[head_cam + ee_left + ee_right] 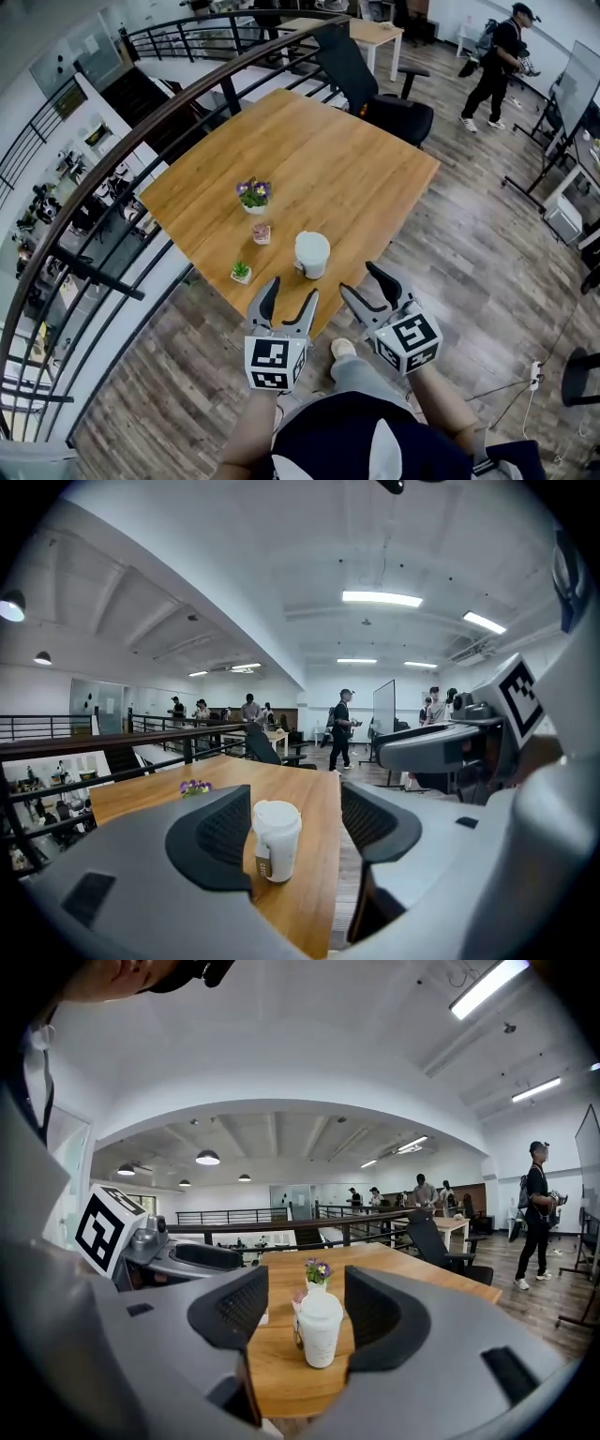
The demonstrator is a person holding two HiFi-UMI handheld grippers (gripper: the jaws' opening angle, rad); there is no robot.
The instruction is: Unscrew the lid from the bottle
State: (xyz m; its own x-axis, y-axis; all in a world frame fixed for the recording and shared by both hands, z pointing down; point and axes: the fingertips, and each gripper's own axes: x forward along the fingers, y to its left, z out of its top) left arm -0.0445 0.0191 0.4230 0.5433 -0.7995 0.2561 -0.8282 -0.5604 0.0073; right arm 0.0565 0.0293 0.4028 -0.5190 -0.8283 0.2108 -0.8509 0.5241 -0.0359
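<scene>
A white bottle (312,254) with a white lid stands upright near the front edge of the wooden table (337,159). My left gripper (292,291) hovers at that edge, just in front of the bottle, open with nothing between its jaws. My right gripper (361,279) is beside it to the right, also open and empty. In the left gripper view the bottle (276,839) shows ahead between the spread jaws of the left gripper (295,827), apart from them. The right gripper view shows the bottle (320,1327) standing beyond the open right gripper (300,1309).
Three small pots stand left of the bottle: purple flowers (254,195), a pink pot (262,232) and a green plant (241,272). A curved black railing (112,169) runs along the table's left side. A black office chair (375,89) sits behind the table. A person (492,66) stands far right.
</scene>
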